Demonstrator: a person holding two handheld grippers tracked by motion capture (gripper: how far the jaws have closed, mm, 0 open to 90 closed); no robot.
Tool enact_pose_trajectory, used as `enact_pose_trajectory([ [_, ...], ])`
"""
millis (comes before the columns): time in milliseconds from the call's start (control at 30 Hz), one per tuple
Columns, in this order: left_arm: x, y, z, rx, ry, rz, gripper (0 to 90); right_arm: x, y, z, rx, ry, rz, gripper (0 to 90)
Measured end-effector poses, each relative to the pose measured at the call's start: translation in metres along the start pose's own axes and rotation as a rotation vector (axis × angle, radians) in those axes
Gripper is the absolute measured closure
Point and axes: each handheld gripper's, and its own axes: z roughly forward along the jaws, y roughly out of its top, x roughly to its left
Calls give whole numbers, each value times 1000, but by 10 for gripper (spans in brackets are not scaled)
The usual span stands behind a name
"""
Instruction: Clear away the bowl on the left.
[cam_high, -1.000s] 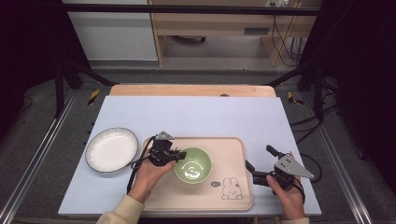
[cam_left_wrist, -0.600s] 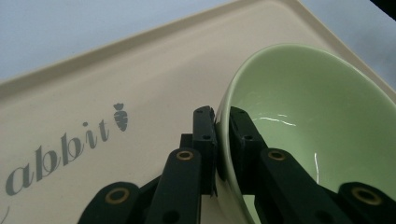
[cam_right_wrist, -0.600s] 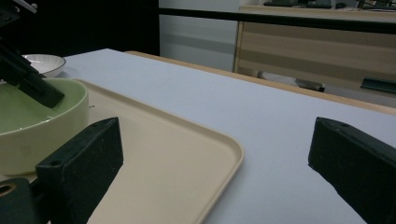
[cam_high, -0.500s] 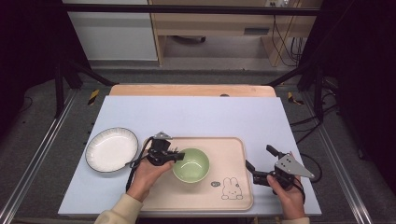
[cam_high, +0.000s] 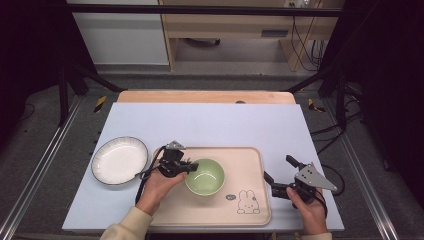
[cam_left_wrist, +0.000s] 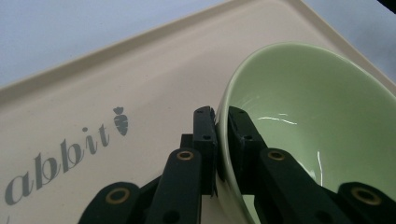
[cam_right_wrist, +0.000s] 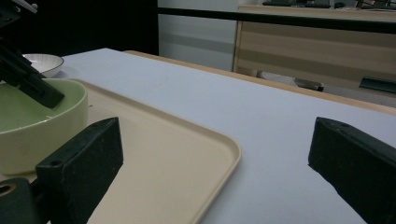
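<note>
One green bowl (cam_high: 205, 176) sits upright, mouth facing up, on a beige tray (cam_high: 250, 165) near the front edge of the desk (cam_high: 210, 125). The bowl is round, so it has no long axis; it rests toward the tray's left half. The left claw (cam_high: 190, 167) comes in from the bowl's left side and is clamped on its rim, one jaw inside the bowl and one outside, as the left gripper view (cam_left_wrist: 223, 135) shows close up. The person's left hand (cam_high: 157, 185) holds this claw from the desk's front edge.

One white plate (cam_high: 119, 160) lies flat on the desk just to the left of the tray, apart from it. The tray carries a printed rabbit drawing (cam_high: 247, 202) near its front right corner, close to the bowl but not covered by it.

The right claw (cam_high: 280, 175) rests near the desk's front right corner, just beside the tray's right edge, its jaws spread wide apart with nothing between them. The right hand (cam_high: 307, 210) grips it. Nothing stands between the bowl and the plate except the left claw and its trailing cable.
</note>
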Motion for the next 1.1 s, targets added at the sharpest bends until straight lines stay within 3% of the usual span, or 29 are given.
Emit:
enact_pose_trajectory([
  [267,-2,-1,1,-6,12,34,828,0,-1,2,14,-2,-10,33],
  [633,-2,-1,3,-10,21,42,811,-1,-1,2,16,-5,-12,33],
  [767,-4,-1,3,-20,63,63,736,-1,-1,3,17,-5,-13,33],
  [1033,-5,0,-2,-85,68,59,555,-2,-2,1,20,-11,-14,33],
  [1100,-7,0,-3,-96,79,81,513,-2,-2,2,20,-11,-15,33],
])
